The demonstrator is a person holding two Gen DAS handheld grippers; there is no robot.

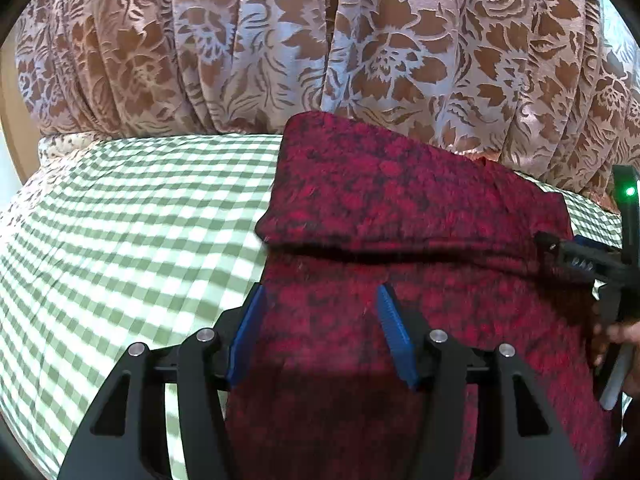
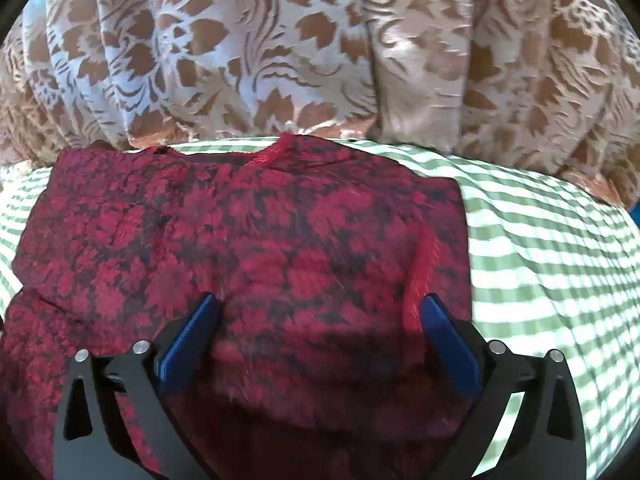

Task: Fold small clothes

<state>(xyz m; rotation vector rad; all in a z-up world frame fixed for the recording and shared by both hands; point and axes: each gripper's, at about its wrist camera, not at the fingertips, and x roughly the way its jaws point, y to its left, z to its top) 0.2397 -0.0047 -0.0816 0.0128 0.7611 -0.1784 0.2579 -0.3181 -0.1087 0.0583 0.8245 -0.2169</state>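
Blue jaws of the left gripper (image 1: 320,300) stand apart over the red and black sweater (image 1: 400,208), with nothing pinched between them. Those of the right gripper (image 2: 320,312) are spread wide over the same sweater (image 2: 248,240) and hold nothing. It lies partly folded on the green checked cloth (image 1: 120,220) on the table, with a flowered curtain (image 1: 280,40) behind.

Left tool (image 1: 320,296) jaws apart, right tool (image 2: 320,308) jaws spread wide, both angled downward
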